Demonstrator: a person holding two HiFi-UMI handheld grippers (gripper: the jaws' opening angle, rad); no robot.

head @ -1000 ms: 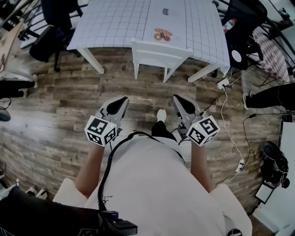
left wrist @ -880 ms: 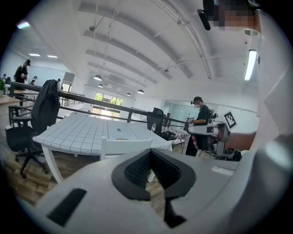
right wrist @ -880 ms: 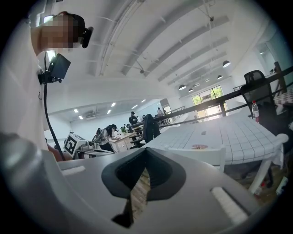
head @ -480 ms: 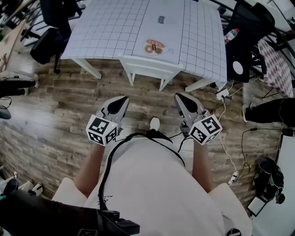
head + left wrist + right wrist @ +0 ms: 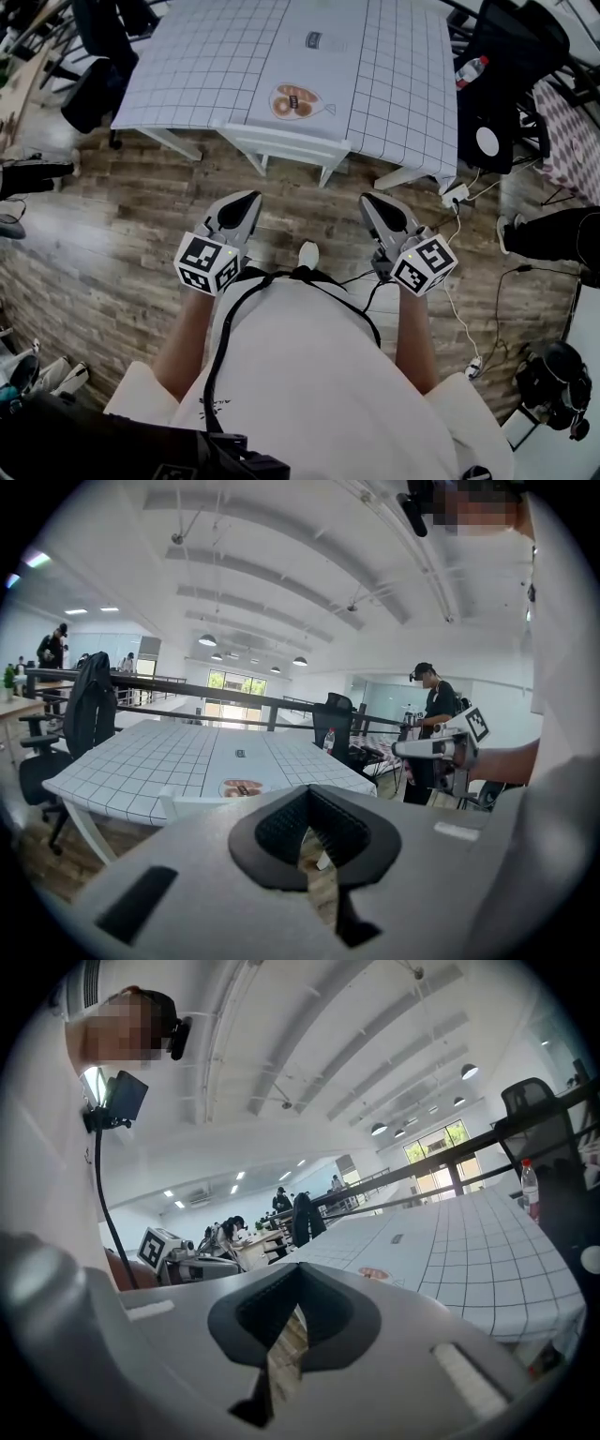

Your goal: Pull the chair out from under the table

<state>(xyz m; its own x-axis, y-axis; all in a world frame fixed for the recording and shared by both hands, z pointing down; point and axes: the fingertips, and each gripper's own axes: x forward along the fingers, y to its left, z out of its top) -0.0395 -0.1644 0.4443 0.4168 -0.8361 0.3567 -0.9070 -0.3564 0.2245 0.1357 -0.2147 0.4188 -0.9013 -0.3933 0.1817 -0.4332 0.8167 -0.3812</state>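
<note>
- Head view: the white chair (image 5: 286, 143) is tucked under the near edge of the table (image 5: 187, 66). Only its back rail and two rear legs show, and the seat is hidden beneath the top.
- Head view: the left gripper (image 5: 251, 200) and right gripper (image 5: 367, 200) are held out side by side over the floor (image 5: 112, 234). Both point toward the chair and stand well apart from it. Each has its jaws pressed together with nothing in them.
- Left gripper view: the jaws meet at the tips and hold nothing; only floor planks show through the hollow behind them. The chair's back rail shows just above the gripper's body at the left, in front of the table edge and clear of the jaws.
- Right gripper view: the jaws are likewise closed on nothing. The gridded table top spreads ahead and to the right. The chair cannot be picked out here and is probably hidden behind the gripper's body.
- Step in hand: this looks like the approach, with the chair not yet touched and fully under the table.
- Next move: the grippers likely need to reach the back rail, part their jaws and clamp them over it. They can then draw the chair straight back toward the person, so that the legs slide free without catching the table legs on either side.
</note>
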